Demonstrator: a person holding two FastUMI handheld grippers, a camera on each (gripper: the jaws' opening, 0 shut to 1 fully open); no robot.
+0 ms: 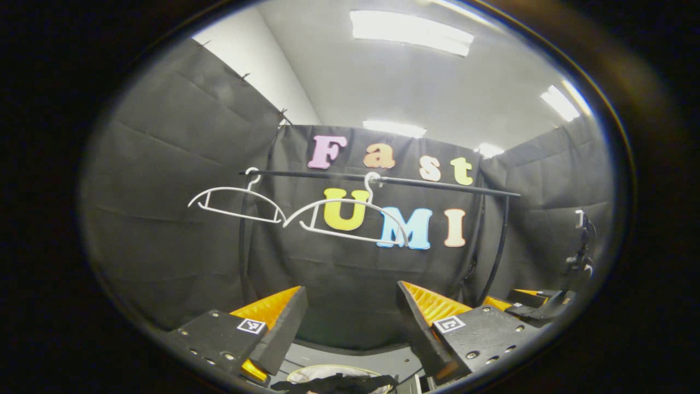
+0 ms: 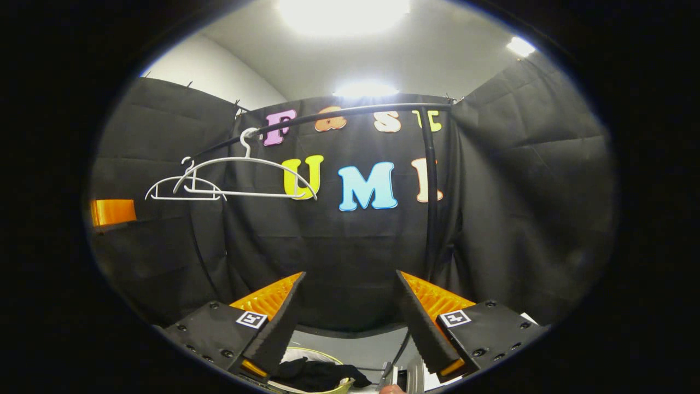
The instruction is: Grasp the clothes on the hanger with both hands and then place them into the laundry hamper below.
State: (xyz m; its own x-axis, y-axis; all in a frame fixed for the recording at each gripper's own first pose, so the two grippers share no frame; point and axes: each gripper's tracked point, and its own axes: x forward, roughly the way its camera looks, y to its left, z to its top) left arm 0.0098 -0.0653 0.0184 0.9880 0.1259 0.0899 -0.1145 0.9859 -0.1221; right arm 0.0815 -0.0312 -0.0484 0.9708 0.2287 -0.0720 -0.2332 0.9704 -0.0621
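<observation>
Two thin hangers, the near hanger (image 1: 345, 219) and the far hanger (image 1: 236, 203), look like smooth white plastic or coated wire with a light sheen. They hang on a rail (image 1: 437, 185) of dark, smooth, slightly glossy tube, metal by the look of it. The booth wall (image 1: 164, 219) is matt black cloth, softly creased and seamed. The fingers (image 2: 273, 306) carry ribbed inner faces on matt, hard plastic bodies with small screws. Low down, the clothes (image 2: 314, 375) are dark, limp, matt fabric in the hamper (image 2: 333, 387), whose pale rim looks smooth.
</observation>
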